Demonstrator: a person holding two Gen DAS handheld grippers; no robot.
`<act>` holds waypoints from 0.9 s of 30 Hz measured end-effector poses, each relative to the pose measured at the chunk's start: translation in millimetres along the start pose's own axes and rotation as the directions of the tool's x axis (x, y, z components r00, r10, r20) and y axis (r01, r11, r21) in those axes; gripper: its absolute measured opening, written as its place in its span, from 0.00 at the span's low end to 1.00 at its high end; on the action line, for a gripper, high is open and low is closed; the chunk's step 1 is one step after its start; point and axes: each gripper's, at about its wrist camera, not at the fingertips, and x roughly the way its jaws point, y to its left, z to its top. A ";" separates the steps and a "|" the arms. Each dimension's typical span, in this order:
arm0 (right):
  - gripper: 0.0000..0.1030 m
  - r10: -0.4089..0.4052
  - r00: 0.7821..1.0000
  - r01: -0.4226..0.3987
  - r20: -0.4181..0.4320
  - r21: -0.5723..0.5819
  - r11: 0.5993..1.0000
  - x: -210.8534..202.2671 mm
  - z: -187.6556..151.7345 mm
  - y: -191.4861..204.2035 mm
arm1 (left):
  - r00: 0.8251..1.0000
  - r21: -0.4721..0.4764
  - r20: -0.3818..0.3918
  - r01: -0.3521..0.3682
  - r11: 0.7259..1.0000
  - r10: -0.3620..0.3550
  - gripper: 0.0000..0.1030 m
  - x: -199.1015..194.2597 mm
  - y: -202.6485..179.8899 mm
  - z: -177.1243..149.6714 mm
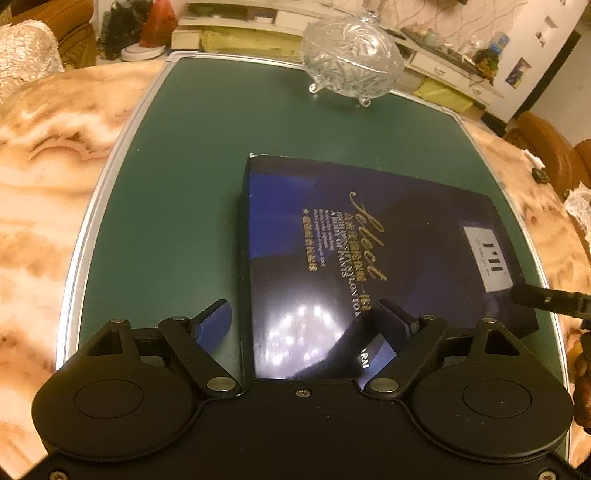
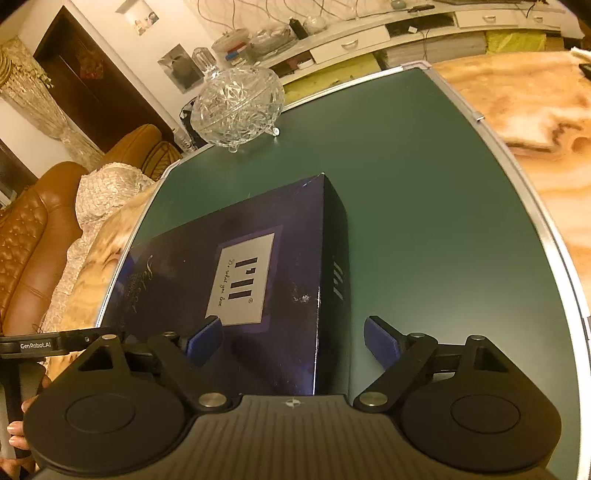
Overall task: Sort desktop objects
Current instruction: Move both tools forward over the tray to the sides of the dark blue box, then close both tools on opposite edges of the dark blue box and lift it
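Note:
A flat dark blue box (image 1: 354,243) with gold lettering and a white label lies on the green mat (image 1: 177,177). My left gripper (image 1: 301,325) is open and straddles the box's left near edge, one finger beside the box, one over its top. My right gripper (image 2: 293,341) is open and straddles the box's (image 2: 258,266) right near edge, left finger over the top, right finger beside it. A cut-glass lidded bowl (image 1: 351,55) stands at the mat's far edge; it also shows in the right wrist view (image 2: 238,105).
The mat (image 2: 424,221) lies on a marble table (image 1: 48,177). A tip of the right gripper (image 1: 550,299) shows at the right in the left wrist view. Brown leather seats (image 2: 33,236) stand beside the table. Shelves with clutter (image 2: 388,33) run along the far wall.

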 end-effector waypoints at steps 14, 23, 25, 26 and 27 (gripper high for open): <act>0.78 0.007 1.000 -0.008 0.009 0.049 0.999 5.9 -3.9 1.9 | 1.000 -0.015 -0.008 -0.018 1.000 0.018 0.75 1.0 -6.5 0.1; 0.78 -0.024 1.000 0.024 0.011 0.033 0.999 -8.5 -13.4 7.4 | 1.000 0.010 -0.021 -0.010 1.000 0.010 0.75 -11.4 -15.6 -11.1; 0.78 -0.029 0.999 0.029 0.014 0.026 0.999 -13.5 -14.4 11.1 | 1.000 0.013 -0.016 -0.007 1.000 0.007 0.75 -17.7 -18.1 -14.0; 0.78 -0.030 0.999 0.030 0.016 0.022 0.999 -16.7 -15.0 12.7 | 1.000 0.015 -0.014 -0.005 1.000 0.005 0.75 -20.9 -19.4 -15.4; 0.78 -0.030 0.999 0.030 0.018 0.021 0.999 -20.3 -15.7 13.5 | 1.000 0.020 -0.012 -0.006 1.000 0.006 0.75 -24.0 -21.1 -16.7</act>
